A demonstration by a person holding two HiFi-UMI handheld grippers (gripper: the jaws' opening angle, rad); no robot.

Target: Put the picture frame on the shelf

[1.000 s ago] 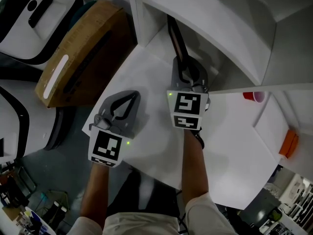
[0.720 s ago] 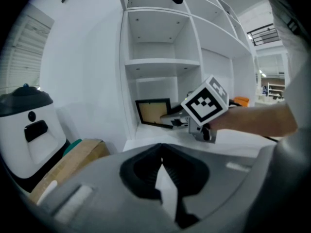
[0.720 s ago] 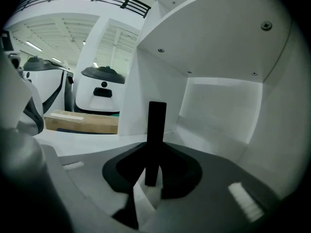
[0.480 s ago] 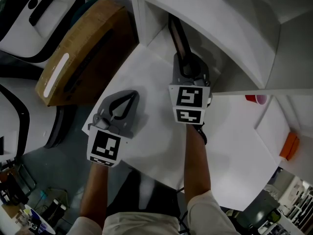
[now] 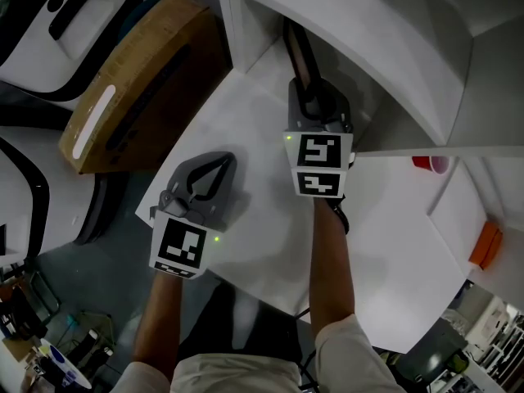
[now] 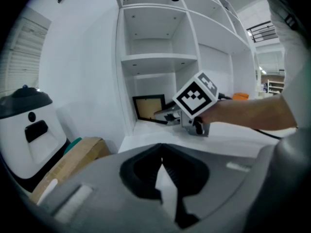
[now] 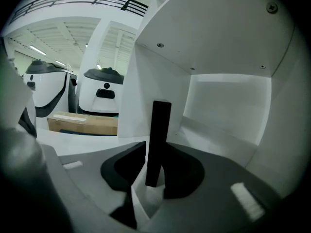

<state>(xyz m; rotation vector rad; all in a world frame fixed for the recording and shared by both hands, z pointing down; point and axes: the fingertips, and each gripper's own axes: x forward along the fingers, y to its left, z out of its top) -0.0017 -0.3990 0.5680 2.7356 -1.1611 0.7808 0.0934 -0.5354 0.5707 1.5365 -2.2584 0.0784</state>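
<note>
White shelf (image 5: 393, 47) bay: picture frame (image 7: 159, 130) upright between right gripper (image 5: 311, 97) jaws, just opening, loose. Left gripper (image 5: 219, 160) closed, empty. Withdraw straight; avoid tipping.

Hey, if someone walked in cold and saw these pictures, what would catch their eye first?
First, the dark picture frame standing upright in the white shelf's bottom compartment. It sits between the jaws of the right gripper, which have just been opening and seem to clear it. Next, the left gripper, shut and empty over the white table's left corner, with a brown cardboard box beside the table.
</note>
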